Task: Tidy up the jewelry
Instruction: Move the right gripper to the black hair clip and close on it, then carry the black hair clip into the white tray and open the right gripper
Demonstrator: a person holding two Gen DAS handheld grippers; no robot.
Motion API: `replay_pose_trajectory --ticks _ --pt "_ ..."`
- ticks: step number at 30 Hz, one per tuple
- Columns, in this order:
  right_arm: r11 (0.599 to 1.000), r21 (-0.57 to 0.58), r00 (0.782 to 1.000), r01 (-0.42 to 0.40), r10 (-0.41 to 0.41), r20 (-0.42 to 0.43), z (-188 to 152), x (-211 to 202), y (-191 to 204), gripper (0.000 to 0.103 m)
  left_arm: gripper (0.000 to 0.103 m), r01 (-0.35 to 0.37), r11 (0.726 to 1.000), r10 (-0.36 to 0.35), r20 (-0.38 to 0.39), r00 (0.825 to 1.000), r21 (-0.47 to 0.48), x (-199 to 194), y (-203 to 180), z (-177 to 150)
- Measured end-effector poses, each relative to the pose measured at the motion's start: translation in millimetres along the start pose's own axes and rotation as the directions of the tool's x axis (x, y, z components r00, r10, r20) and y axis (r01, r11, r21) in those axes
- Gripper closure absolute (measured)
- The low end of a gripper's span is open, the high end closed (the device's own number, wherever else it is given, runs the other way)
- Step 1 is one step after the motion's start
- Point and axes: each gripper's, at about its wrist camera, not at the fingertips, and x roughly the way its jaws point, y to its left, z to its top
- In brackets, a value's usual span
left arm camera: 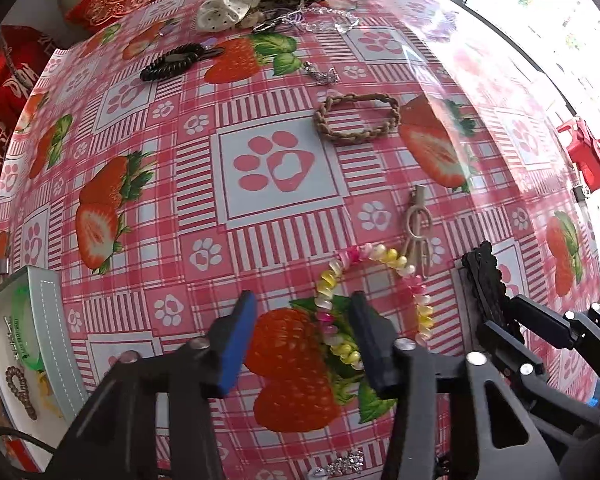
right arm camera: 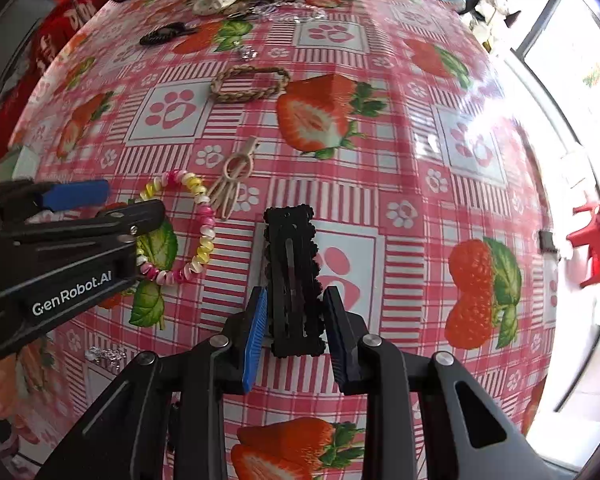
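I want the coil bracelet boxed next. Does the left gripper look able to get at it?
Probably yes: the left gripper is open, its fingers straddling the near side of the coil bracelet, nothing between them.

Jewelry items scattered across table; one storage box partly filled.

Black scalloped-edge hair clip (right arm camera: 294, 280) lies flat, lengthwise between the right gripper's (right arm camera: 296, 332) blue pads, pads close beside its edges; contact cannot be confirmed. Pink, yellow and white coiled spiral bracelet (right arm camera: 192, 232) lies flat in a loop, just beside a beige metal hair clip (right arm camera: 234, 178). Braided tan cord bracelet (left arm camera: 358, 118) lies flat further out. Dark beaded bracelet (left arm camera: 172, 62) near far edge. White open jewelry box (left arm camera: 50, 320) holds a brown beaded piece (left arm camera: 20, 390).
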Motion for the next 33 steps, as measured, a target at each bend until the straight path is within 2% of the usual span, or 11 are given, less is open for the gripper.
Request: replay_pose_trajectory --ticks 1,2,3,4,9,21,33 --pt "1.0 0.014 1.0 -0.012 0.012 -0.001 -1 0 -5 0.072 0.064 0.003 1.0 -0.003 0.003 1.0 -0.001 -1 -1 -1" --pt "1.0 0.023 1.0 -0.02 0.02 -0.001 -1 -2 -8 0.072 0.072 0.008 1.0 -0.008 0.005 1.0 -0.004 -2 -3 -1" --pt "0.999 0.028 1.0 -0.025 0.025 0.0 -2 -3 -11 0.072 0.086 0.016 1.0 -0.016 0.005 1.0 -0.007 -2 -3 -1" --pt "0.999 0.034 0.999 -0.032 0.032 0.003 -3 -4 -14 0.072 0.088 0.028 1.0 -0.028 0.004 1.0 -0.012 -4 1 -2" --pt "0.996 0.064 0.998 -0.06 0.06 0.007 -7 -11 -22 0.072 0.088 0.081 0.995 -0.08 0.016 0.997 -0.064 -13 9 -7" --pt "0.99 0.087 0.994 -0.108 0.107 0.024 -6 -32 -22 0.072 0.088 0.117 0.988 -0.109 0.079 0.991 -0.099 -54 27 -26" --pt "0.988 0.024 0.988 -0.152 0.151 0.04 6 -54 14 0.072 0.088 0.133 0.972 -0.107 0.141 0.984 -0.196 -90 76 -53"
